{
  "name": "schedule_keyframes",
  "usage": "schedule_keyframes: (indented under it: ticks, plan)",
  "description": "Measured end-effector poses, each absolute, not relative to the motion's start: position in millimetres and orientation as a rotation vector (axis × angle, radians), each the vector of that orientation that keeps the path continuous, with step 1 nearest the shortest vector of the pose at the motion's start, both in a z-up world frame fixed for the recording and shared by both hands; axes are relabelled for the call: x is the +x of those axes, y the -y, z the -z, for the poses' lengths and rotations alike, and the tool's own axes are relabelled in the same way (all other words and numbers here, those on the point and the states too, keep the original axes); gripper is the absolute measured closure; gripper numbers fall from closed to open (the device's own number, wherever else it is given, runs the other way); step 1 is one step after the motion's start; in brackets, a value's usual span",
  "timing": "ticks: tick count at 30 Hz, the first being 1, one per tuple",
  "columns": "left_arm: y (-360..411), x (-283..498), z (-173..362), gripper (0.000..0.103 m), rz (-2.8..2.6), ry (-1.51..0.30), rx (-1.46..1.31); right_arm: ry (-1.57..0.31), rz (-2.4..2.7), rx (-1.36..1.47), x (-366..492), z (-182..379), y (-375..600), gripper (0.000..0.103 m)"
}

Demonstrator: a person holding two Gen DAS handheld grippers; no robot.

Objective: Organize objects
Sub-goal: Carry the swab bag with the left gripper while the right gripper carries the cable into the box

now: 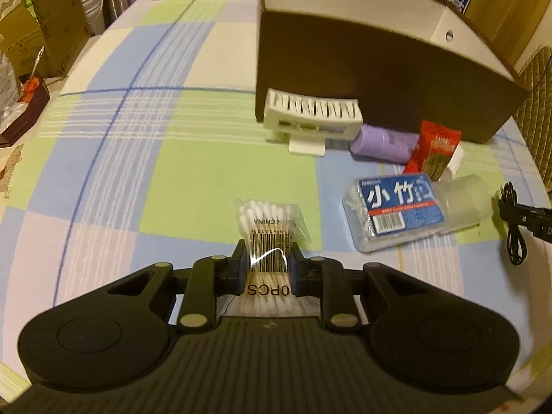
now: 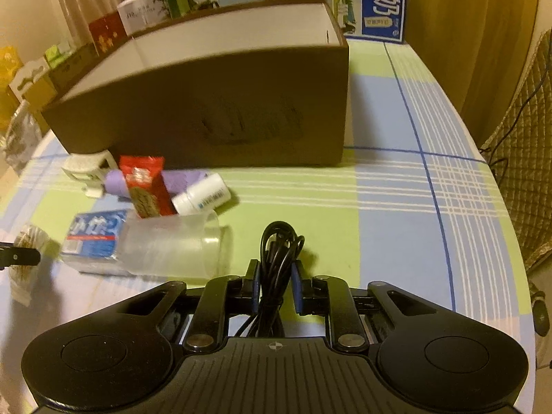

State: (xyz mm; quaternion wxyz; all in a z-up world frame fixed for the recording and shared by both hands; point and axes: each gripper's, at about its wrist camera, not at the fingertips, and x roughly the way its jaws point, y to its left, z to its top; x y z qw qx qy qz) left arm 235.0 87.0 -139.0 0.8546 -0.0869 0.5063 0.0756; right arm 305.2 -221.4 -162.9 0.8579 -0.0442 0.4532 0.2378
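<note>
Both claws are loaded: the left gripper pinches a cotton swab packet, the right gripper a coiled cable. Lift each clear above the brown box rim before letting go.

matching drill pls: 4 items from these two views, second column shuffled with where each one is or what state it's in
1. cotton swab packet
2. black cable
3. clear plastic cup
4. red snack packet

a. gripped in the right tool
b. lying on its side on the tablecloth
c. gripped in the left tool
d. resting across the purple roll

Pairs: 1-c, 2-a, 3-b, 4-d
</note>
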Motion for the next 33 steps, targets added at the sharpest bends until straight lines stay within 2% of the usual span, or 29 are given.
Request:
schedule_keyframes:
  ticks: [11, 21, 27, 33]
  plan:
    - [-76.9, 251.3, 79.2, 0.084, -0.094, -0.932, -0.160, -0.853, -0.606, 0.036, 305.4, 103.2, 214.8, 0.088]
    - [-58.2, 312.7, 32.7, 0.084, -0.010, -0.811, -0.121, -0.757, -0.700, 0.110, 343.8, 57.9, 182.3, 0.088]
    - [-62.4, 358.5, 21.2, 0.084, -0.011, -0.785, -0.119, -0.694, -0.640, 0.059, 386.7, 46.7, 173.4, 0.088]
    - [-68.8, 397.7, 27.0, 0.084, -0.021, -0.803, -0.115, -0.717, -0.534, 0.000, 432.7, 59.7, 172.8, 0.088]
